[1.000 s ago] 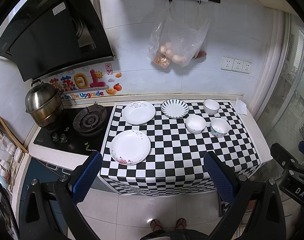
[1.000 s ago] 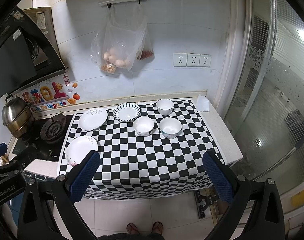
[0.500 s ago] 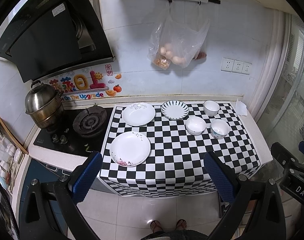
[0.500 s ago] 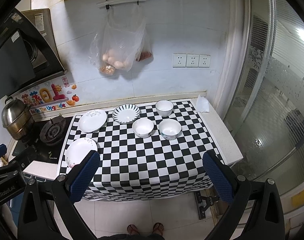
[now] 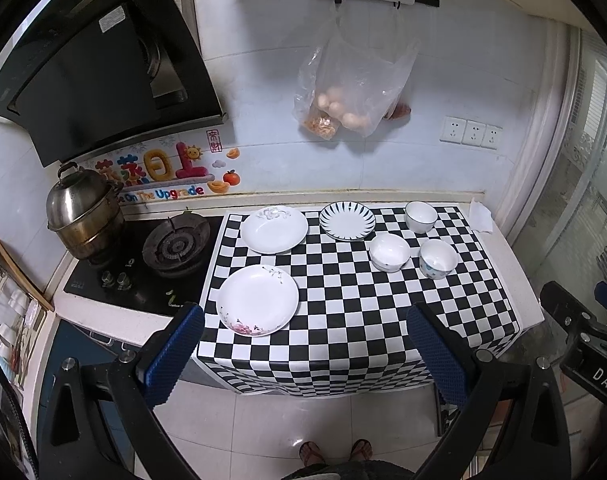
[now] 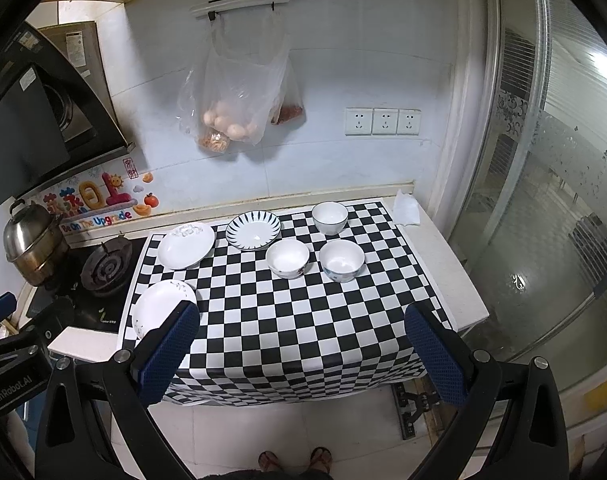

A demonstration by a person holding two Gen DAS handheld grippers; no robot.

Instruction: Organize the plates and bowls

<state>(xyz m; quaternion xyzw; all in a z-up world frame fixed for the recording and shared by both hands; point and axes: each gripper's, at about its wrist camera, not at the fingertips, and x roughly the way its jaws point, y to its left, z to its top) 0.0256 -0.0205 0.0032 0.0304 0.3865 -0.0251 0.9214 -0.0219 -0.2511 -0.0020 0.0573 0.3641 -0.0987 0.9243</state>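
Both claws are released and empty: left gripper [image 5: 303, 344] and right gripper [image 6: 301, 344] hang high, well back from the counter, jaws spread wide.

Task things, all lying apart on the checkered cloth [image 5: 355, 320]:
- Nearest to the left claw, just beyond its left finger: the floral plate [image 5: 258, 300].
- Further ahead of it: the white plate [image 5: 274, 229], with the striped plate [image 5: 347, 221] beside it.
- Ahead of the right claw: three bowls in a cluster, the middle bowl [image 6: 287, 258], the blue-patterned bowl [image 6: 341, 260] and the back bowl [image 6: 330, 217].

Risks, as I judge them:
- The floral plate sits close to the cloth's left edge, by the gas burner [image 5: 175, 246]. A push from the right instead of a clean pinch could slide it onto the stove.
- Glazed rims look slick, so a shallow bite on a plate may slip.
- The two front bowls are near each other; a wide-open finger coming down between them could knock the neighbour.
- The cloth overhangs the front edge, and snagging it would drag everything.

Room:
- The near half of the cloth is bare, good for stacking.
- The steel pot [image 5: 81, 216] crowds the far left.
- The plastic bag [image 6: 235, 100] hangs on the wall well above the dishes.
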